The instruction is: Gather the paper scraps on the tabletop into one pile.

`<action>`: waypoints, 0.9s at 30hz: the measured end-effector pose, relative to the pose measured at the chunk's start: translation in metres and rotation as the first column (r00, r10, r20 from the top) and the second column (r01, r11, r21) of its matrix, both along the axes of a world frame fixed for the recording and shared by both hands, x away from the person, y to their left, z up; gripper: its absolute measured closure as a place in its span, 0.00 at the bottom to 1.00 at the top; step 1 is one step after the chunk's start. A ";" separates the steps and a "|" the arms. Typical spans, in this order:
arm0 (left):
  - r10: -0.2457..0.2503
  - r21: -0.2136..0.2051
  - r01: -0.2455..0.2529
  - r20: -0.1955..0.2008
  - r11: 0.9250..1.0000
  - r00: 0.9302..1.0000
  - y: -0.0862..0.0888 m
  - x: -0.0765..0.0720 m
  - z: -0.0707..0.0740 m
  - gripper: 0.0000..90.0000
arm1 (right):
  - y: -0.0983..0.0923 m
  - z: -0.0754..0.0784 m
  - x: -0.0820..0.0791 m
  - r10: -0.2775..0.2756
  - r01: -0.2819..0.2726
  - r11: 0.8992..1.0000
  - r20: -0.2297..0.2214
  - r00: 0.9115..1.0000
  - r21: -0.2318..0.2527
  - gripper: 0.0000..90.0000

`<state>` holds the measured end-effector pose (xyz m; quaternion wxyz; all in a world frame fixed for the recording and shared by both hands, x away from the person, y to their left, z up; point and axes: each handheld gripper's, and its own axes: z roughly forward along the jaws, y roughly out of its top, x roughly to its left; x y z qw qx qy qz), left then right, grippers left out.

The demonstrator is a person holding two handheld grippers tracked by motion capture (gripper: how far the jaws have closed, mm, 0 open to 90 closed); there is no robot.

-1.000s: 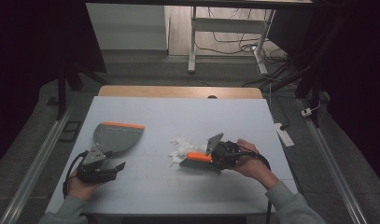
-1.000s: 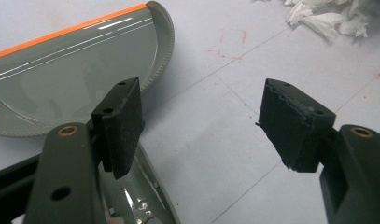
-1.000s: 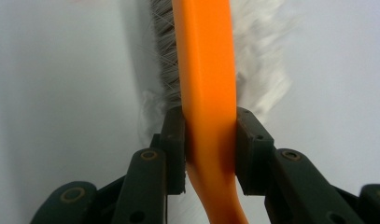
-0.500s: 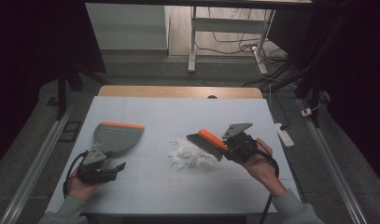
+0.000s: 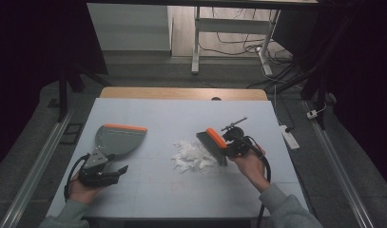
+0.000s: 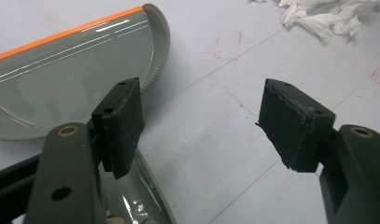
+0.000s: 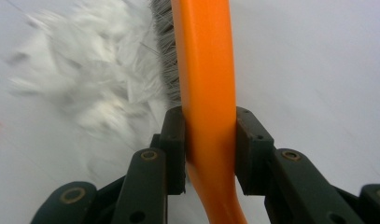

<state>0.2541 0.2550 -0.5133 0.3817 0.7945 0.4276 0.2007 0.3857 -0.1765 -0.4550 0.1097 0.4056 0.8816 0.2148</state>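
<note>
A grey dustpan (image 5: 119,138) with an orange lip lies on the left of the pale table (image 5: 181,111). Its handle points toward my left gripper (image 5: 104,170). In the left gripper view that gripper (image 6: 201,107) stands open, the dustpan (image 6: 61,79) by its left jaw, the handle low beside that jaw and no pad pressing on it. White paper scraps (image 5: 193,156) lie in a pile at mid-table. My right gripper (image 5: 235,144) is shut on the orange handle of a brush (image 5: 214,140). The brush (image 7: 204,56) has its bristles at the right edge of the scraps (image 7: 99,84).
More scraps (image 6: 327,18) show far beyond the left jaws. A white power strip (image 5: 288,135) lies on the floor right of the table. Metal rails run along both sides, and a white table frame (image 5: 196,42) with cables stands beyond the far edge.
My right gripper swung the brush from the near side of the scrap pile up and round to its right side. The pile has shifted a little. The left gripper has kept still.
</note>
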 end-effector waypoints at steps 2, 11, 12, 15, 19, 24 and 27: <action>0.001 0.001 -0.001 0.002 1.000 1.000 0.000 -0.001 0.000 0.35 | 0.007 -0.001 0.000 0.015 -0.015 0.999 -0.006 1.000 0.046 0.76; 0.003 0.007 -0.003 -0.001 1.000 1.000 -0.001 0.000 0.000 0.35 | -0.019 0.024 -0.011 -0.016 -0.007 0.987 0.142 0.990 0.161 0.76; 0.004 0.008 -0.004 -0.001 1.000 1.000 -0.002 0.000 0.000 0.35 | -0.024 0.027 -0.014 -0.017 -0.010 0.985 0.154 0.988 0.171 0.76; 0.006 0.010 -0.006 -0.001 1.000 1.000 -0.002 0.000 0.000 0.35 | -0.038 0.031 -0.022 -0.028 -0.006 0.981 0.174 0.984 0.193 0.76; 0.008 0.011 -0.008 -0.003 1.000 1.000 -0.003 0.000 0.000 0.34 | -0.051 0.030 -0.029 -0.026 -0.011 0.980 0.184 0.983 0.199 0.76; 0.010 0.012 -0.010 -0.002 1.000 1.000 -0.002 0.000 0.000 0.34 | -0.066 0.025 -0.036 -0.033 -0.011 0.977 0.203 0.979 0.211 0.76; 0.010 0.013 -0.010 -0.002 1.000 1.000 -0.002 0.001 0.000 0.34 | -0.074 0.021 -0.039 -0.035 -0.011 0.977 0.209 0.977 0.212 0.76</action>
